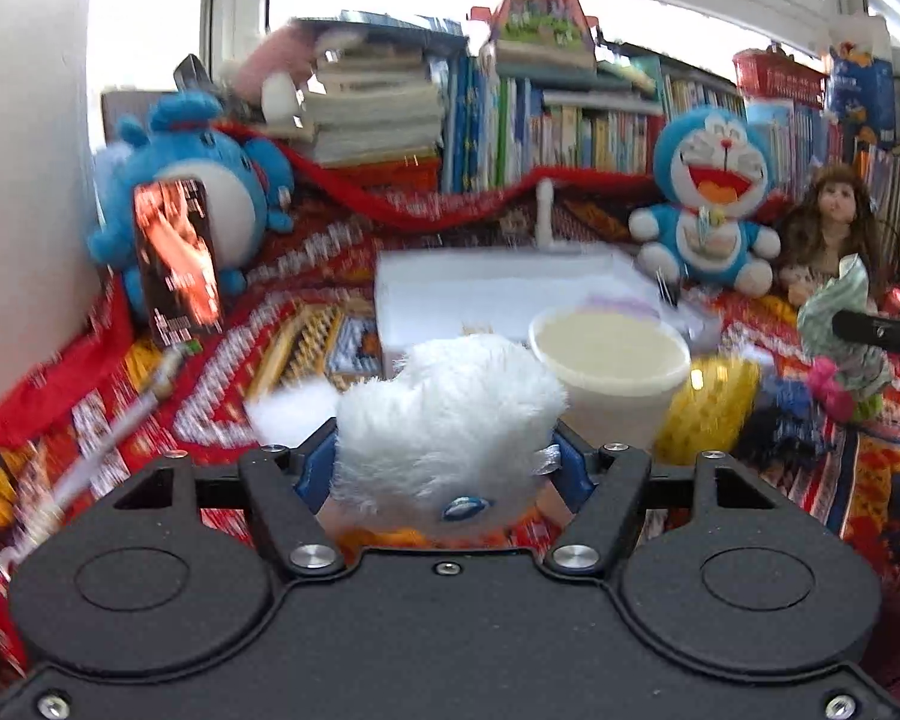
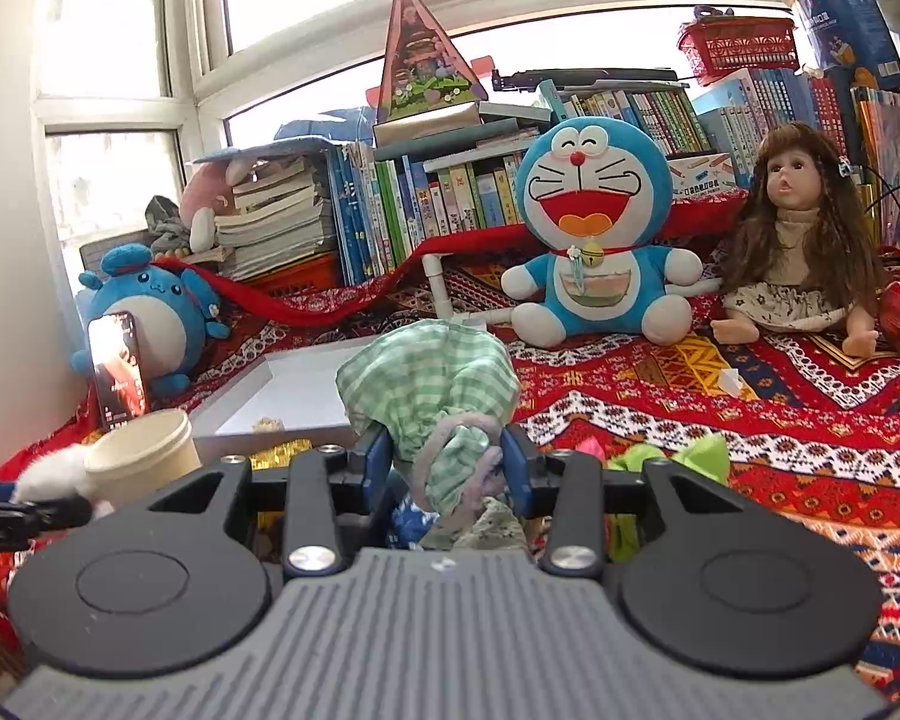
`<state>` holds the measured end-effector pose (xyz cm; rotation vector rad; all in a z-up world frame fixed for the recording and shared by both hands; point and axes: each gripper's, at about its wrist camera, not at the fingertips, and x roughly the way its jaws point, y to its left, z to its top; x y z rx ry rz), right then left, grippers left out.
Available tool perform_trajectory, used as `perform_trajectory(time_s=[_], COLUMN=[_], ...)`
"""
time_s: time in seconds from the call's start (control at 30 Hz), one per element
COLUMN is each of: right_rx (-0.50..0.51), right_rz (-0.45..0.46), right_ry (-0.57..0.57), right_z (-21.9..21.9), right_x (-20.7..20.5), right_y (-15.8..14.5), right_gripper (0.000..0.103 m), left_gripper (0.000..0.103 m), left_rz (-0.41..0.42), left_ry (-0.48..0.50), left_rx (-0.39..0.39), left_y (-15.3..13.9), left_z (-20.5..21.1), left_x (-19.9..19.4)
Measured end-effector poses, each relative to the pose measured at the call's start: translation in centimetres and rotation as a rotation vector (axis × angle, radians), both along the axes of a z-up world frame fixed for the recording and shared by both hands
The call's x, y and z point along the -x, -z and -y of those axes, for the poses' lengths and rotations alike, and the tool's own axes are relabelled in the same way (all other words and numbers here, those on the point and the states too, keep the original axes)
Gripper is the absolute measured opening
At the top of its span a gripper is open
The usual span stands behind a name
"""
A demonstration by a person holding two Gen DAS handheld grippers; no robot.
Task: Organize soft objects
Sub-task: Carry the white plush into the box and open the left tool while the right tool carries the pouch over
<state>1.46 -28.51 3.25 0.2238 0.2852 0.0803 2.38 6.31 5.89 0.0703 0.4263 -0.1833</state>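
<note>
Closest to us, our left gripper [image 1: 447,456] is clamped on a fluffy white plush [image 1: 450,414], its blue pads pressing the fur from both sides. Our right gripper [image 2: 444,459] is closed on a bunched green checked cloth [image 2: 429,384], which billows above the jaws with a greyish band wrapped round its pinched middle.

Just past the white plush stands a cream paper cup [image 1: 612,360], and behind it lies a shallow white tray [image 1: 486,294] on the red patterned blanket [image 2: 720,420]. A yellow ruffled item [image 1: 711,402] sits right of the cup, with loose bright scraps near it.

We judge the tray or the cup to be the likely place for these soft pieces; which one we cannot tell. To do this well, we should lift each bundle above the rim before moving over it, then let go only when the fabric hangs inside, since trailing cloth could tip the light cup.

Open room lies to the right, across the bare blanket. To the left, a lit phone [image 2: 117,369] leans on a blue round plush [image 2: 150,315]. Farther back sit a Doraemon toy [image 2: 594,240] and a long-haired doll [image 2: 804,240], before rows of books [image 2: 438,198] under the window.
</note>
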Motion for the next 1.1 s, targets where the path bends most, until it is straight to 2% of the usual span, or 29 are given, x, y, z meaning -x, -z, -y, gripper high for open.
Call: perform_trajectory(time_s=[0.17, 0.3, 0.43, 0.6, 0.8, 1.0, 1.1], right_rx=[-0.017, -0.025, -0.057, -0.125, -0.165, -0.125, -0.092], right_rz=[0.0, -0.01, -0.035, -0.093, -0.215, -0.294, -0.32], right_ry=[-0.009, -0.018, -0.034, -0.086, -0.092, -0.072, -0.054], right_z=[0.3, 0.4, 0.8, 1.2, 0.5, -0.8, -1.5], right_x=[-2.0, -3.9, -6.6, -11.0, -16.1, -18.9, -20.0], right_y=[-1.8, -3.0, -4.3, -5.6, -5.0, -3.1, -2.4], right_gripper=[0.047, 0.047, 0.047, 0.047, 0.047, 0.047, 0.047], left_gripper=[0.067, 0.068, 0.068, 0.068, 0.068, 0.068, 0.068], left_rz=[0.049, 0.047, -0.019, -0.121, -0.285, -0.388, -0.441], left_ry=[-0.02, -0.018, 0.006, 0.029, 0.028, 0.015, -0.059], left_rx=[0.02, 0.054, 0.102, 0.111, 0.145, 0.101, 0.106], left_y=[-3.4, -5.8, -7.7, -8.7, -7.4, -4.3, -3.2], left_z=[-0.8, -1.4, -1.8, -1.0, 0.3, 2.4, 3.2], left_x=[-1.3, -3.7, -7.4, -12.6, -18.9, -22.9, -24.3])
